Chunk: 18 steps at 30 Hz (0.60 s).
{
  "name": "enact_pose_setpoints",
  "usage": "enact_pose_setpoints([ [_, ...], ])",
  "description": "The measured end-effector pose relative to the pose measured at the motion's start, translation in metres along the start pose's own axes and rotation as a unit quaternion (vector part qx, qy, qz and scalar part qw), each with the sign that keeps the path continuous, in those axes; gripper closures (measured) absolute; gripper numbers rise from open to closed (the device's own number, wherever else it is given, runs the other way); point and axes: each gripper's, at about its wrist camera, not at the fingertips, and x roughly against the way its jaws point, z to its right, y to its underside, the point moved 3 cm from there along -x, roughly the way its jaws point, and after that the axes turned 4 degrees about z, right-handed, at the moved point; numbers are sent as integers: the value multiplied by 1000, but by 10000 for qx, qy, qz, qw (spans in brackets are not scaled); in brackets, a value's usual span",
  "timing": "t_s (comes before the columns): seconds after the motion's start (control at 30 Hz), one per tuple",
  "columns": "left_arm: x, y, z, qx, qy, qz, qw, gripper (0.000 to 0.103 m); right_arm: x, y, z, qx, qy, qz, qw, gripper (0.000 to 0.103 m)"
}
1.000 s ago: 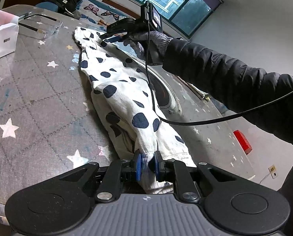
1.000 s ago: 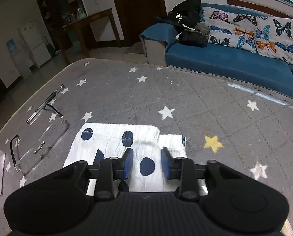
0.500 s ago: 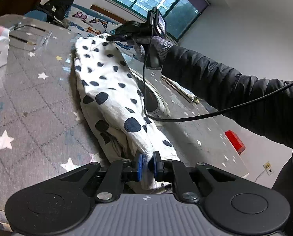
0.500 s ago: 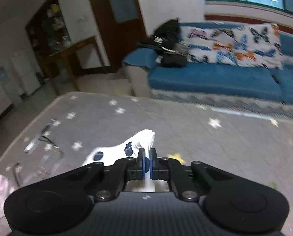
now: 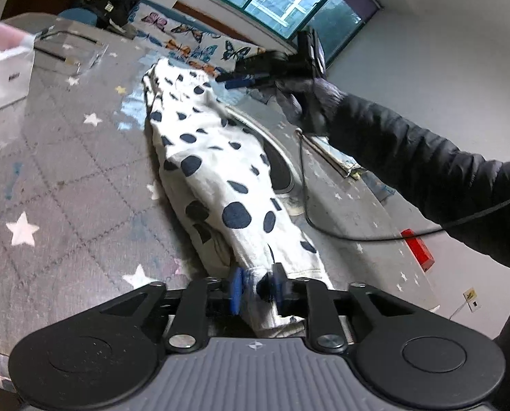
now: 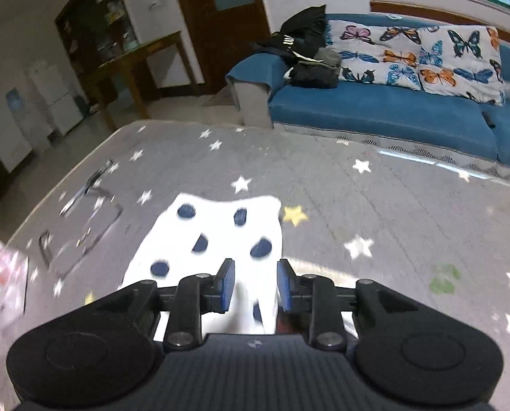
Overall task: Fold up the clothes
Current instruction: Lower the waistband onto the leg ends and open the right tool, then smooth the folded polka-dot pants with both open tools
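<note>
A white garment with dark blue spots (image 5: 214,171) lies folded lengthwise on the grey star-patterned table cover (image 5: 49,178). My left gripper (image 5: 256,289) is open, its blue pads either side of the garment's near end. My right gripper (image 5: 241,80) hovers over the far end in the left wrist view. In the right wrist view my right gripper (image 6: 255,286) is open above the garment's far end (image 6: 217,236), which lies flat on the cover.
A clear plastic box (image 5: 66,51) and a white box (image 5: 1,68) stand at the table's left. A round dark insert (image 5: 279,171) and a metal rod (image 5: 330,161) lie right of the garment. A blue sofa (image 6: 392,113) stands beyond the table.
Both grippers have opened and let go of the garment. The far end, lifted half a second ago, now lies flat on the table.
</note>
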Motion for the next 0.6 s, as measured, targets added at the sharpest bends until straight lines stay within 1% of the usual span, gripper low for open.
enact_pose_setpoints([
  [0.07, 3, 0, 4, -136, -47, 14, 9999, 67, 13, 9, 1, 91, 18, -85, 9999, 75],
  [0.17, 10, -1, 9, -320, -142, 35, 9994, 64, 36, 27, 9, 80, 88, -155, 9998, 71],
  [0.23, 14, -3, 14, -499, -251, 116, 9984, 64, 50, 41, 15, 21, 88, -211, 9997, 71],
  [0.33, 20, -13, 21, -719, -349, 365, 9961, 65, 65, 61, 18, -12, 17, -241, 9997, 70],
  [0.43, 12, -29, 30, -849, -435, 614, 9935, 66, 79, 79, 13, -28, -143, -217, 9997, 70],
  [0.47, 6, -35, 32, -868, -406, 673, 9931, 66, 83, 85, 9, -17, -213, -205, 9996, 70],
  [0.6, -27, -56, 39, -952, -352, 744, 9921, 66, 98, 100, -12, 211, -427, -97, 9988, 70],
])
